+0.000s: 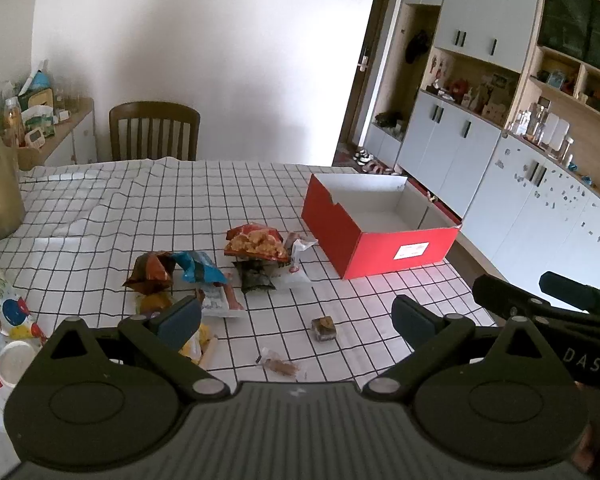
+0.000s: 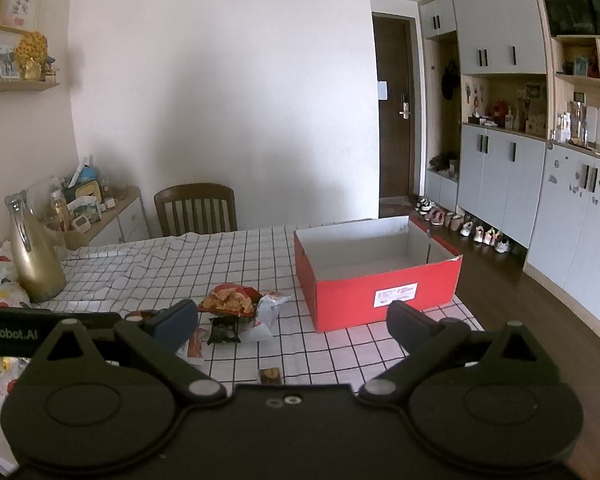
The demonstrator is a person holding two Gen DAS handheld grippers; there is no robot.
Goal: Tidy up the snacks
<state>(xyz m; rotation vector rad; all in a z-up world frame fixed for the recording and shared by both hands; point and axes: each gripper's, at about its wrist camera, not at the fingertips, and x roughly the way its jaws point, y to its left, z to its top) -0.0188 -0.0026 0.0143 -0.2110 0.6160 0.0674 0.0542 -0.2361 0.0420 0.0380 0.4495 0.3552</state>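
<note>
Both grippers hang above the checked tablecloth (image 1: 148, 200) with jaws spread wide and nothing between them. The left gripper (image 1: 296, 320) touches no snack; its left finger (image 1: 180, 318) sits in front of a yellow packet (image 1: 156, 302) at the near edge of the pile, and whether they meet cannot be told. The right gripper (image 2: 292, 326) is likewise apart and empty, above the table's near edge. The snacks lie in a loose heap near the table's middle, left of the red box (image 1: 380, 240): a red bag (image 1: 256, 242) printed with fried pieces on top, a dark green packet (image 1: 256, 278) just before it, a crumpled white wrapper (image 1: 300, 250) at its right, a blue bag (image 1: 198, 268) and a brown bag (image 1: 150, 272) to the left, touching one another. Two small pieces lie apart, nearer the grippers: a square brown cube (image 1: 324, 328) and a clear wrapper (image 1: 278, 365) with something brown in it. The box stands open at the table's right corner, white inside, nothing visible in it, a white label (image 2: 396, 294) on its near wall. A gold vase (image 2: 34, 260) stands at the far left of the table.
</note>
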